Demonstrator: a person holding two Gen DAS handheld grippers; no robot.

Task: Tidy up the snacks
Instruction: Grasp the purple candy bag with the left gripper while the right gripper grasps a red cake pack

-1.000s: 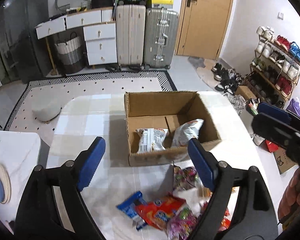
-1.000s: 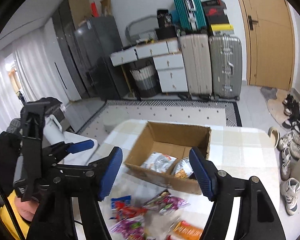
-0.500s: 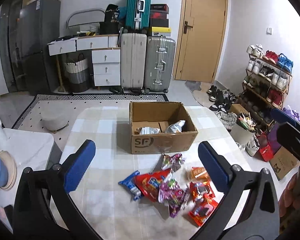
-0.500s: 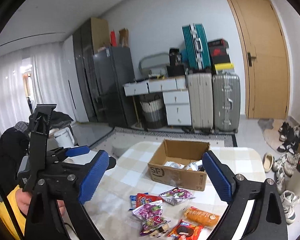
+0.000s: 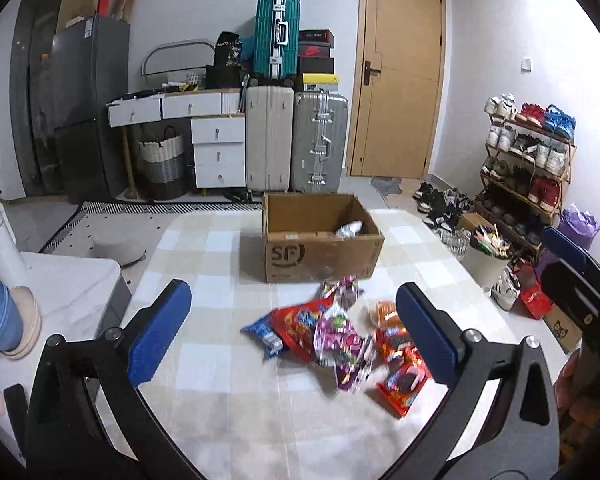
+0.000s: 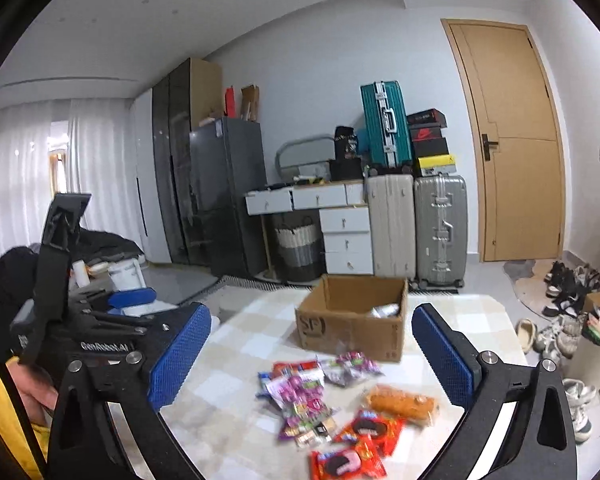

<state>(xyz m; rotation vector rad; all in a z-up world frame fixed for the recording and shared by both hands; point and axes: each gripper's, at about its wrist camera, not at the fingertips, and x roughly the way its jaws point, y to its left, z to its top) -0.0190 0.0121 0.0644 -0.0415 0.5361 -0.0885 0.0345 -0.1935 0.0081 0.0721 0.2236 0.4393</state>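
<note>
- The snack packets, crinkly foil and plastic in red, purple, orange and blue, lay in a loose heap at the lower centre of the left wrist view, on the checked tablecloth.
- Just behind the heap stood the cardboard box, open-topped, brown and printed "SF"; a silvery bag showed inside it.
- The left gripper hung above the table, its blue ribbed pads spread wide, gripping nothing.
- The right gripper was likewise spread wide and empty, framing the heap in the lower centre of its view.
- Hard-shell suitcases stood upright at the upper centre, beside a wooden door.
</note>
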